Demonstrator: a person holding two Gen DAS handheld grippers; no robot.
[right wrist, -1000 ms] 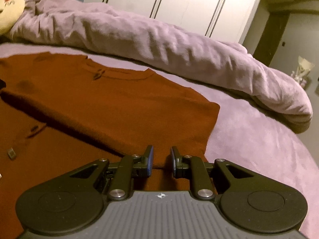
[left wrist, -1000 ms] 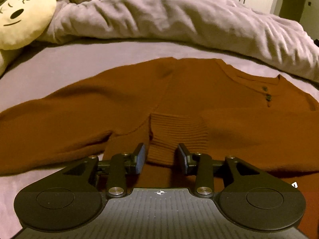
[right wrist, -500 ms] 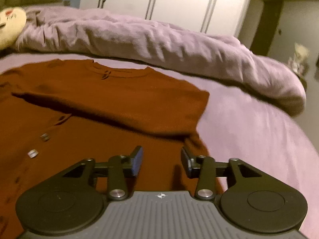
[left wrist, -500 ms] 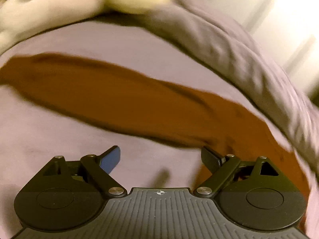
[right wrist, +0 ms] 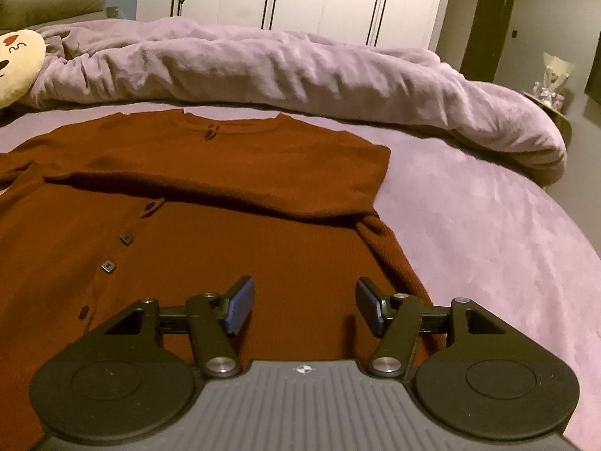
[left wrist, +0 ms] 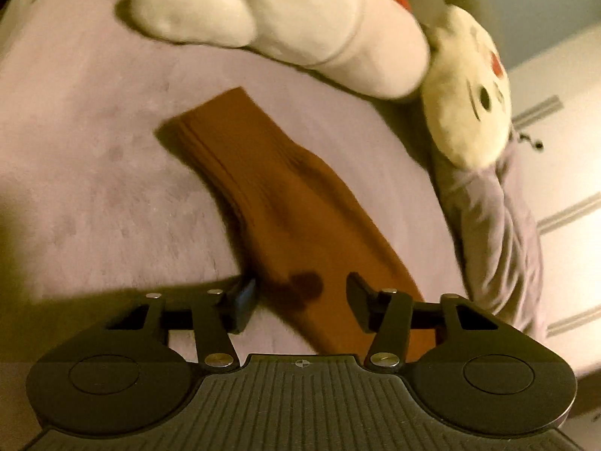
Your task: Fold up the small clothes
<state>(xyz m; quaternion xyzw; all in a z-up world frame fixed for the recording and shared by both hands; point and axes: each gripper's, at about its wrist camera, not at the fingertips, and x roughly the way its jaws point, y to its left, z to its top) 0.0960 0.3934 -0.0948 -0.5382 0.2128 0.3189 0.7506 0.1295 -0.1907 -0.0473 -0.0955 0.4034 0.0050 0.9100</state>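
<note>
The left tool (left wrist: 300,300), half open and just closing, straddles the sleeve (left wrist: 285,203) ungripped; the right tool (right wrist: 302,306), just opening, hangs empty over the sweater (right wrist: 225,188) on the bed (right wrist: 488,225).

No words, labels, brands or numbers can be read anywhere — only a drawn face on the round cream plush pillow (right wrist: 17,64).

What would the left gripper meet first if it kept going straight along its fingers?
Most likely the rust-brown knitted sleeve lying flat on the lilac bedsheet; the open left gripper already frames it, though depth is unclear.
</note>
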